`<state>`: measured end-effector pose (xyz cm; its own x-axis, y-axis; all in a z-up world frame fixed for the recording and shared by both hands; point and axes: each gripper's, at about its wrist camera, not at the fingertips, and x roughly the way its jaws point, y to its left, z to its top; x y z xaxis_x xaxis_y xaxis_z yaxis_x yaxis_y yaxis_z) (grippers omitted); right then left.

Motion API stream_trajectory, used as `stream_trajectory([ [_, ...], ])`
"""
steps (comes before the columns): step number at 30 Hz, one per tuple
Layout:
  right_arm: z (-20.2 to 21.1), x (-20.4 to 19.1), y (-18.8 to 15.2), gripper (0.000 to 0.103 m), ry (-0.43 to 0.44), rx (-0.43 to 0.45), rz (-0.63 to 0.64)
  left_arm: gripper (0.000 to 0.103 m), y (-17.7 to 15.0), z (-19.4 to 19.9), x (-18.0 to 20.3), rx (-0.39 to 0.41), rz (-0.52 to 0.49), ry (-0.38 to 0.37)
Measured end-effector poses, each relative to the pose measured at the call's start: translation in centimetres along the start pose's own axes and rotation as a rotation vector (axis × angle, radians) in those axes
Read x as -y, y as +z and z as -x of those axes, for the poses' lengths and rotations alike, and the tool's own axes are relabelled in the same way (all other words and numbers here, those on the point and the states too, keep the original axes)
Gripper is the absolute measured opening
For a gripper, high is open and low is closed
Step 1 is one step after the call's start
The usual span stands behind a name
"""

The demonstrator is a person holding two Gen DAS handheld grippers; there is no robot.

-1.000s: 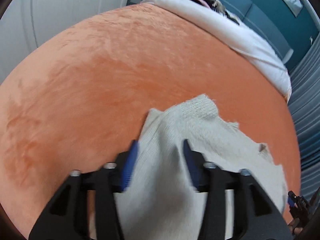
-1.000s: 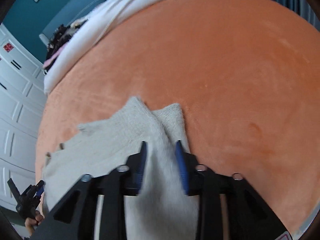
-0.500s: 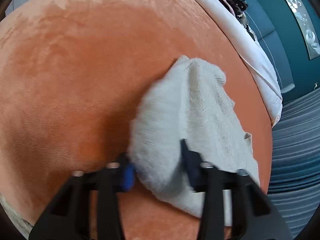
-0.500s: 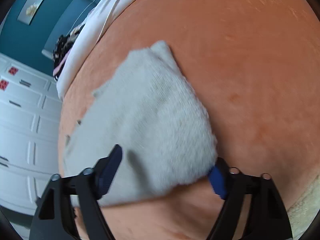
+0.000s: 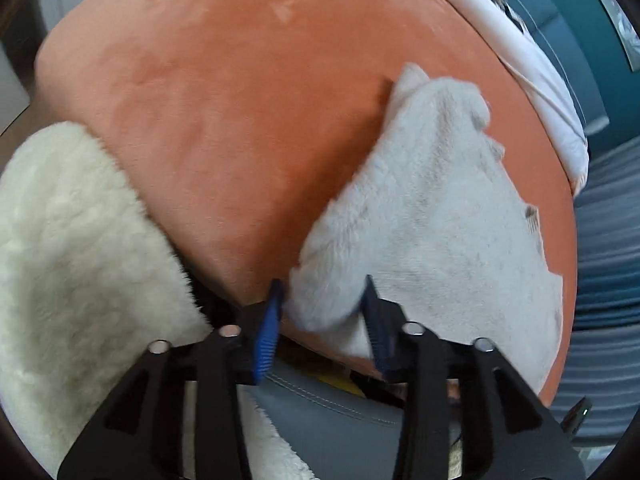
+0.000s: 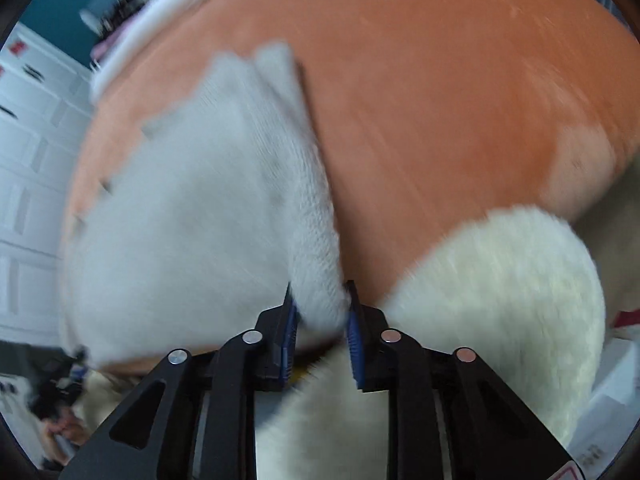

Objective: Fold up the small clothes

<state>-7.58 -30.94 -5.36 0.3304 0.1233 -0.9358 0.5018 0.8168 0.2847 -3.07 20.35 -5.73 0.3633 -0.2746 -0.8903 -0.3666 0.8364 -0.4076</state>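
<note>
Left wrist view: the left gripper (image 5: 322, 312) has its blue-padded jaws part-way apart with the near left corner of a small off-white knitted garment (image 5: 432, 216) bunched between them; the cloth fills the gap and looks pinched, though contact on the right pad is not sharp. The garment lies on the rounded orange velvet cushion top (image 5: 240, 112), towards its right side, spread from the near edge up to a far tip where two layers overlap. A small tag or notch shows at its right edge. A cream fleece sleeve (image 5: 72, 240), presumably the operator's, fills the near left of this view, and a white bedsheet edge (image 5: 532, 76) runs along the far right beyond the cushion. Right wrist view (motion-blurred): the right gripper (image 6: 320, 316) is narrowed onto the garment's (image 6: 192, 216) near right edge, a ridge of knit standing up between the pads, so I read it as gripping cloth. The garment sits on the left half of the cushion (image 6: 440, 100) in this view. Another cream fleece sleeve (image 6: 500, 280) is near right. Judgement on progress: the doubled layers at the far tip suggest at least one fold is already in, and both claws hold the near edge at opposite corners. Remaining, as far as can be told: carry the near edge over towards the far edge, lay it down flat, release, and possibly fold once more. Final folded shape not yet reached.
</note>
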Motion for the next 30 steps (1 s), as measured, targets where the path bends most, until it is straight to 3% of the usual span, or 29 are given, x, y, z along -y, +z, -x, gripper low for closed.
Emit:
stream_trajectory([
  [1, 0.5, -0.1, -0.1, 0.032, -0.012, 0.024, 0.002, 0.046, 0.5, 1.0, 0.5, 0.038, -0.007, 0.021],
  [2, 1.6, -0.2, 0.3, 0.050, -0.024, 0.067, -0.006, 0.053, 1.2, 2.2, 1.2, 0.086, -0.032, 0.028],
  [3, 2.8, -0.3, 0.6, 0.059, -0.042, 0.118, -0.015, 0.060, 2.0, 3.1, 2.1, 0.131, -0.062, 0.026],
  [4, 4.3, -0.6, 1.4, 0.072, -0.051, 0.195, -0.017, 0.077, 3.0, 4.2, 3.3, 0.188, -0.099, 0.024],
  [5, 5.7, -1.2, 2.6, 0.074, -0.035, 0.272, -0.010, 0.085, 4.1, 4.9, 4.4, 0.237, -0.129, 0.014],
  [7, 6.5, -2.8, 5.2, 0.076, 0.007, 0.327, 0.036, 0.091, 6.7, 4.8, 7.0, 0.282, -0.182, -0.012],
  [10, 4.3, -6.5, 9.5, 0.081, 0.016, 0.335, 0.117, 0.093, 10.2, 1.0, 10.0, 0.245, -0.200, -0.014],
  [12, 1.0, -8.3, 12.3, 0.082, -0.023, 0.291, 0.152, 0.093, 11.9, -2.7, 11.1, 0.166, -0.184, -0.043],
  [13, -0.8, -8.7, 12.8, 0.081, -0.044, 0.255, 0.164, 0.090, 12.4, -4.9, 11.2, 0.112, -0.163, -0.019],
  [14, -2.4, -8.8, 12.9, 0.061, -0.077, 0.218, 0.170, 0.068, 12.5, -6.6, 11.1, 0.072, -0.152, 0.025],
  [16, -4.6, -9.7, 12.6, 0.008, -0.113, 0.136, 0.215, 0.041, 12.5, -6.5, 11.5, 0.077, -0.187, 0.067],
  [17, -4.1, -10.3, 12.5, 0.008, -0.097, 0.137, 0.226, 0.015, 12.6, -5.6, 11.8, 0.088, -0.200, 0.023],
  [18, -1.1, -10.7, 12.2, 0.007, -0.017, 0.237, 0.219, 0.015, 12.7, -3.9, 11.9, 0.111, -0.207, -0.027],
  [20, 3.2, -11.0, 11.9, 0.007, 0.070, 0.356, 0.216, 0.013, 13.1, -1.3, 11.6, 0.175, -0.214, -0.066],
  [23, 5.6, -9.5, 13.1, 0.007, 0.125, 0.441, 0.151, 0.013, 14.7, -2.1, 10.9, 0.170, -0.205, -0.016],
  [25, 1.0, -7.9, 14.8, 0.007, 0.042, 0.338, 0.112, 0.014, 15.2, -5.6, 10.5, 0.112, -0.198, 0.044],
  [27, -6.9, -6.2, 15.6, 0.006, -0.056, 0.082, 0.081, 0.015, 15.2, -7.6, 10.4, 0.107, -0.213, 0.082],
  [28, -7.7, -5.9, 15.1, 0.007, -0.054, 0.088, 0.080, 0.015, 15.3, -7.1, 10.5, 0.130, -0.234, 0.095],
  [30, -4.4, -6.8, 14.3, 0.018, -0.067, 0.189, 0.079, 0.018, 15.2, -5.9, 11.4, 0.144, -0.253, 0.113],
])
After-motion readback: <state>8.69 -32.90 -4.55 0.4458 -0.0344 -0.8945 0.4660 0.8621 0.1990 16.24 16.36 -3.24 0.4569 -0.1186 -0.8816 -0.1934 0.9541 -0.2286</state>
